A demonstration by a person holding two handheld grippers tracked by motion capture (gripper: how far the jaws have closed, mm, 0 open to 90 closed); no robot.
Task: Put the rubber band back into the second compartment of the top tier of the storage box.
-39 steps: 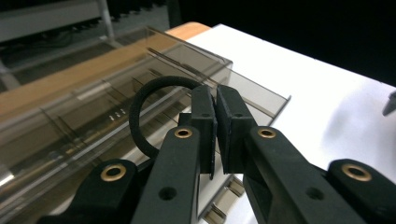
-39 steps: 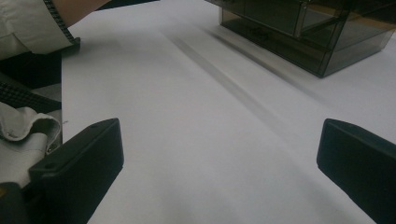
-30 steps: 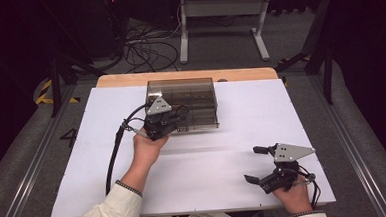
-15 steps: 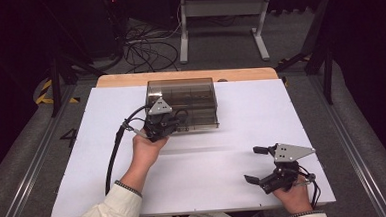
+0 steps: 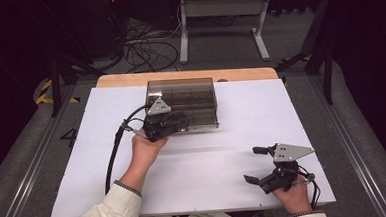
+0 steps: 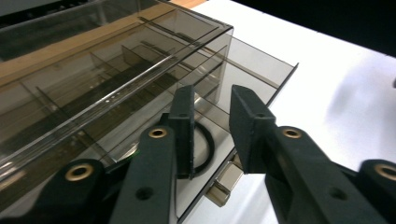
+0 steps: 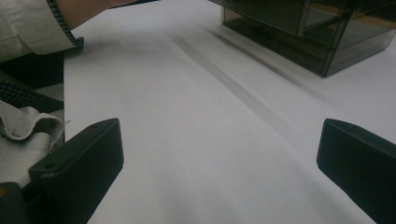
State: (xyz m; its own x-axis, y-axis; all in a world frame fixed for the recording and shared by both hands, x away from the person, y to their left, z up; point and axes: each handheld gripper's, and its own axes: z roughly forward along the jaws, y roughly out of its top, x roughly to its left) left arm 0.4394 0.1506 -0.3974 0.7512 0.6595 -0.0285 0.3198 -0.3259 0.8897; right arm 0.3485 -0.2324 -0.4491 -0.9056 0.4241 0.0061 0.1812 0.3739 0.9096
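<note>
Left hand-held gripper [image 6: 211,135] jaws just opened slightly (nothing between them) above the drawer box [image 6: 116,84].

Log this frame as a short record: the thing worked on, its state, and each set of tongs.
object: smoky clear drawer box on white table
drawer: lower drawer pulled partly out; black ring inside
left tongs: over the open drawer, jaws just opening, small gap, nothing between
right tongs: wide open, resting apart near front edge

left gripper [image 5: 174,123] reaches forward, jaws just parting slightly; right gripper [image 5: 256,164] rests low, jaws wide apart.
</note>
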